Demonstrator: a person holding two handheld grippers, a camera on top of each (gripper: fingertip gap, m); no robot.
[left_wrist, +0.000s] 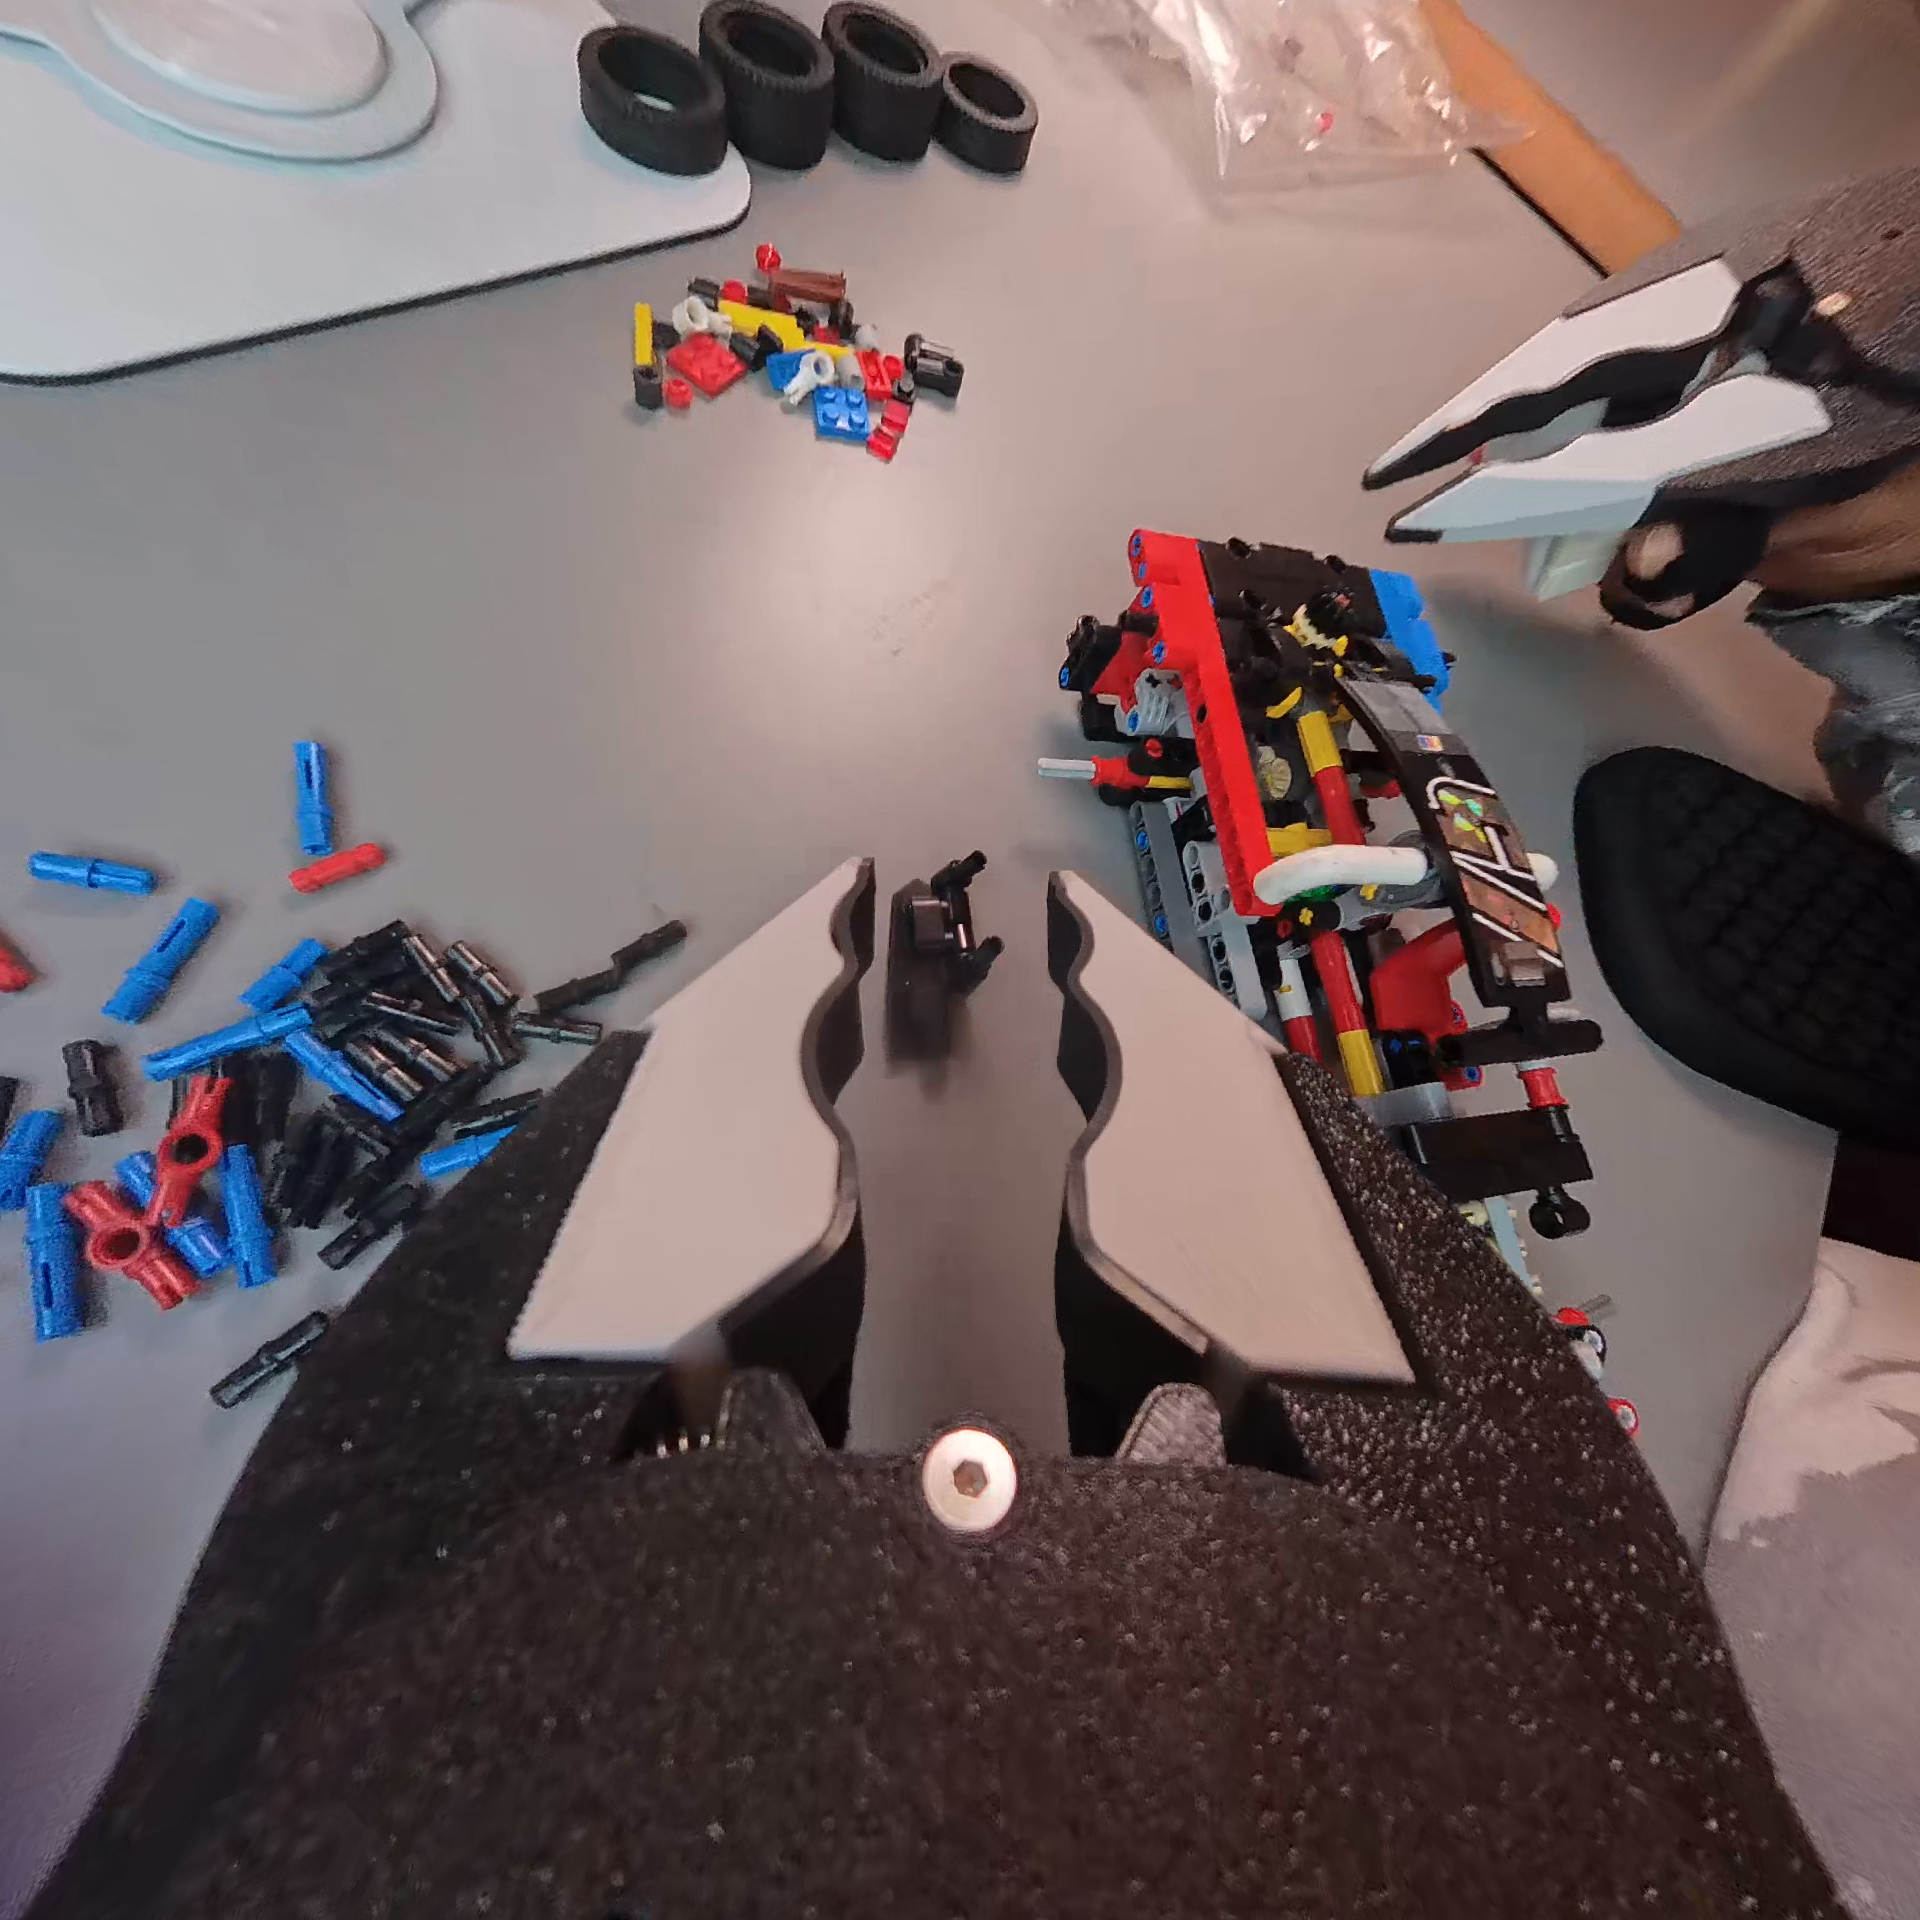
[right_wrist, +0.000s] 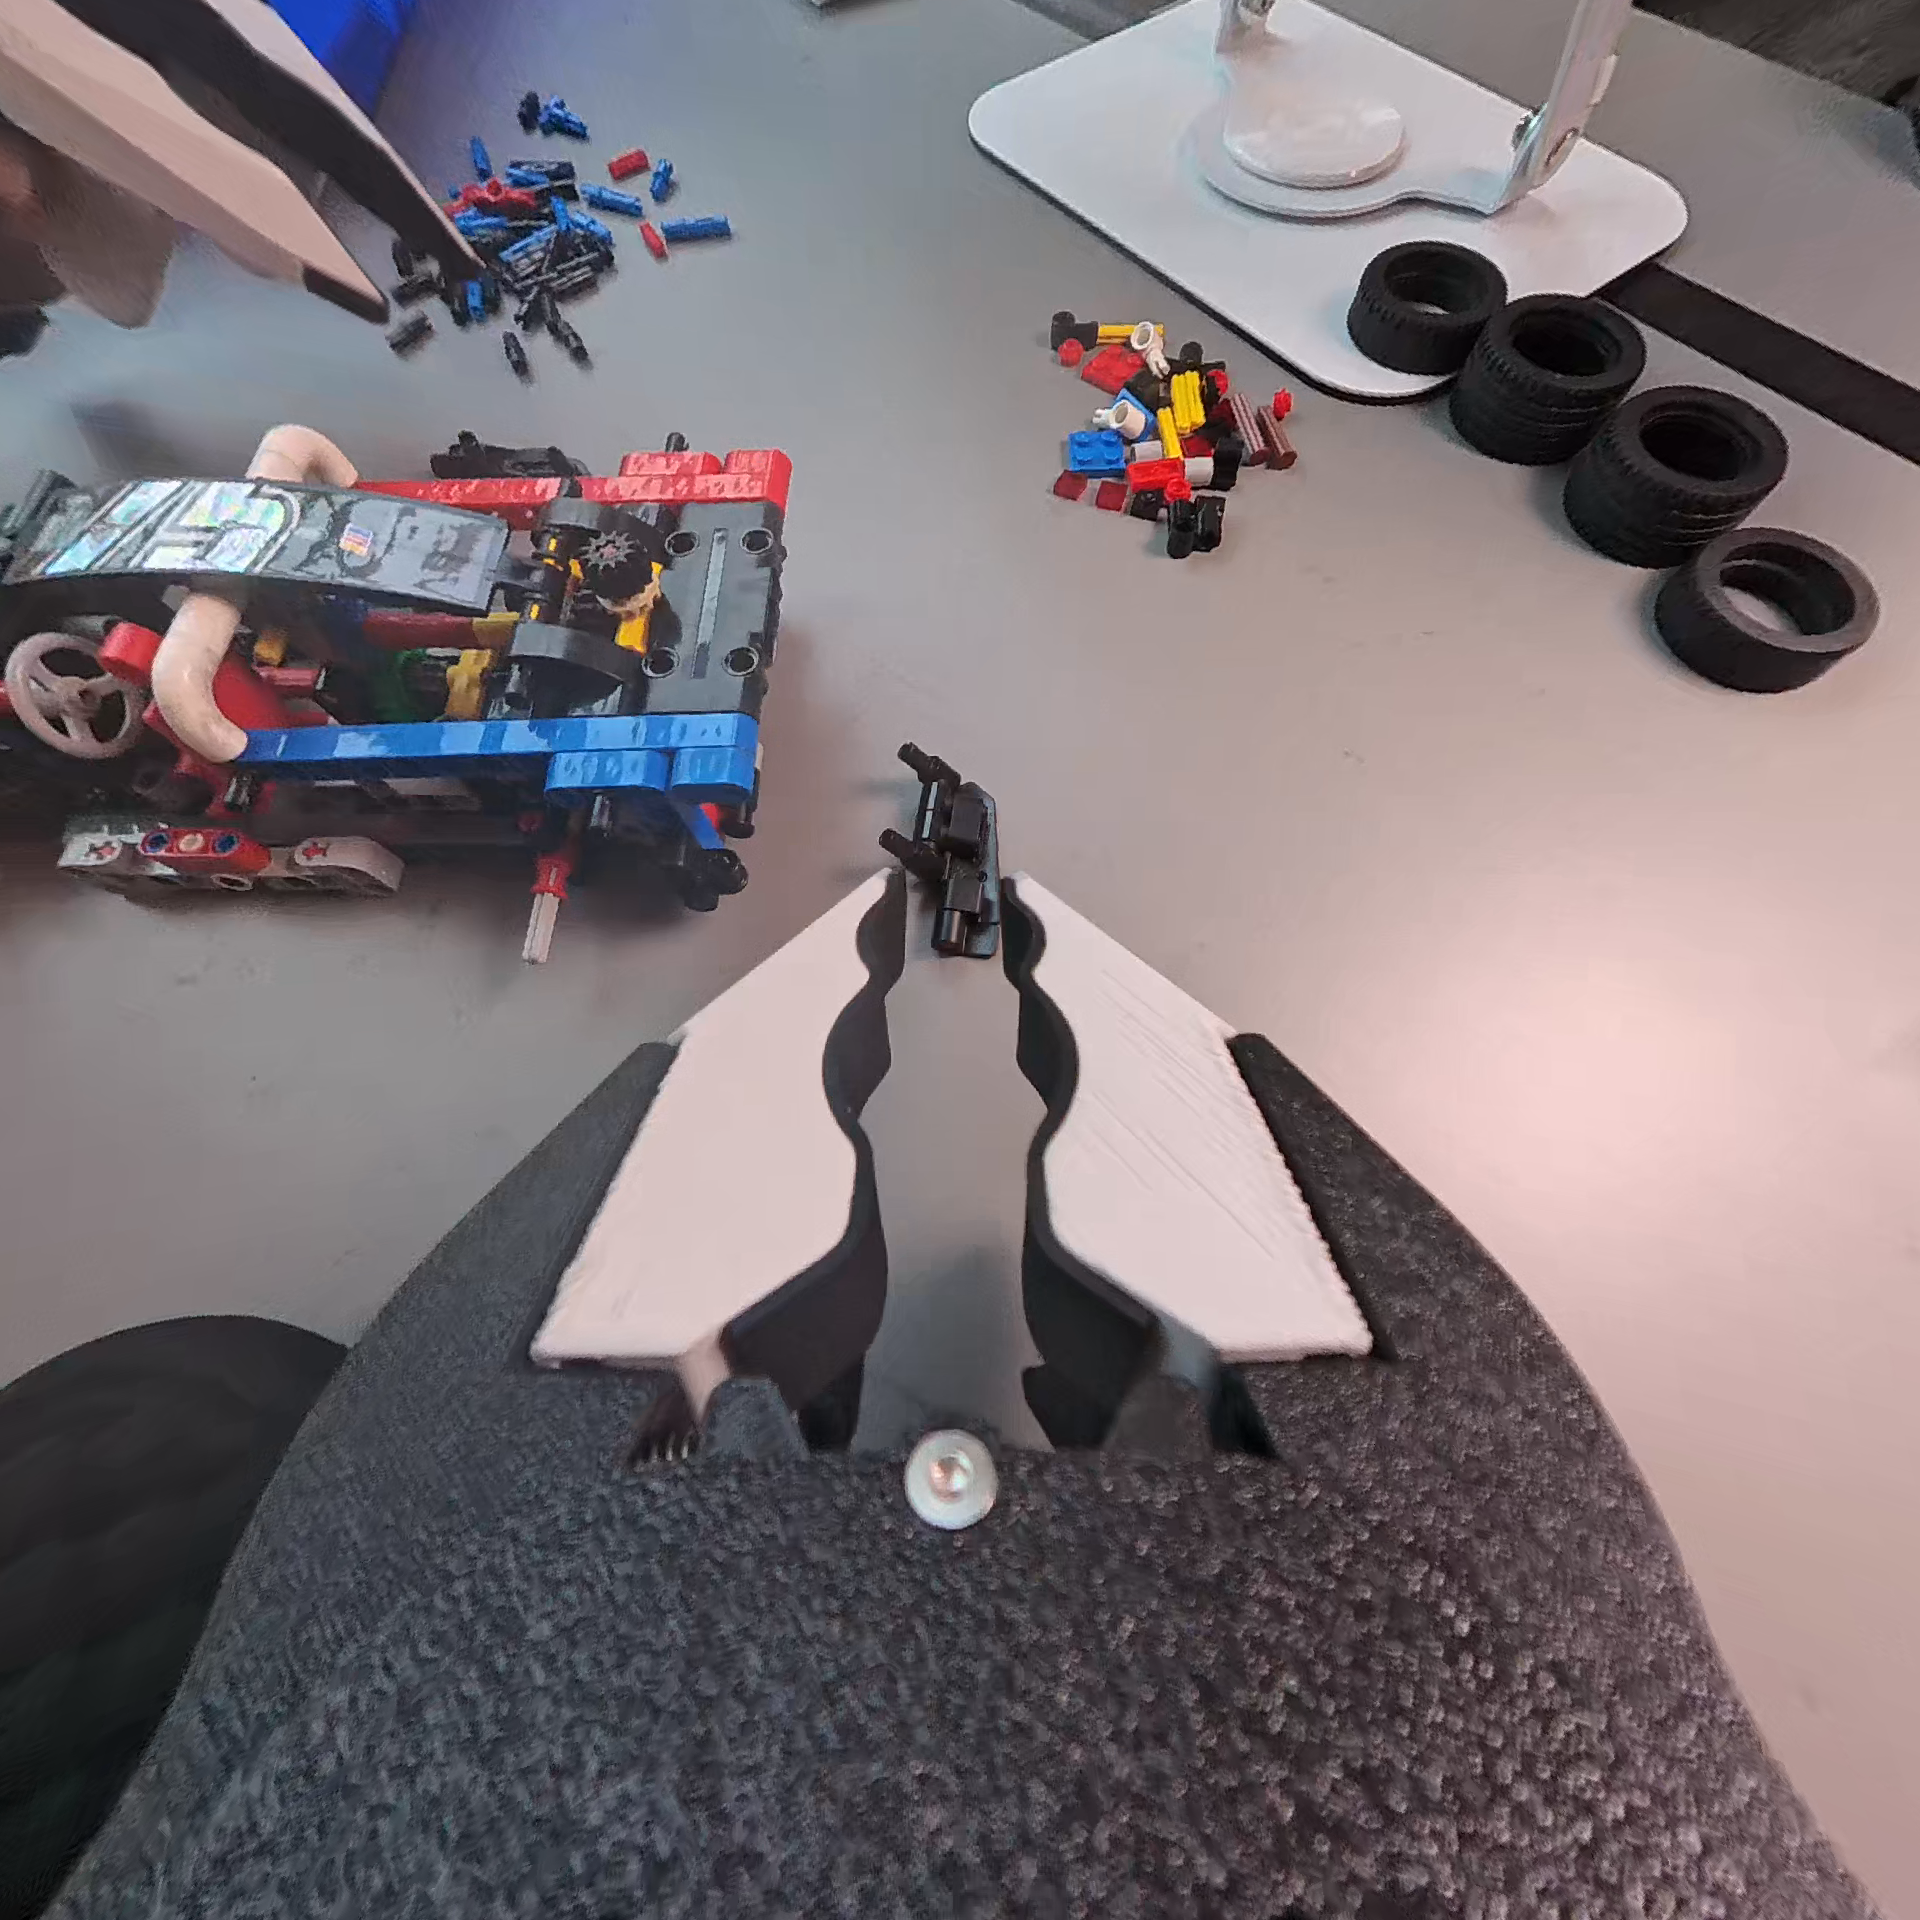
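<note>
My left gripper is open. A small black brick piece with two pins sits between its fingertips, close to the left finger and apart from the right one. My right gripper is narrowed onto a similar black pinned piece, which sticks out past its tips. A half-built brick car with red and blue beams lies just right of my left gripper. In the right wrist view the car lies to the left. My right gripper also shows in the left wrist view, beyond the car.
A pile of blue, black and red pins lies left of my left gripper. A small heap of mixed bricks and several black tyres lie farther back, by a white stand base. A clear bag lies at the back right.
</note>
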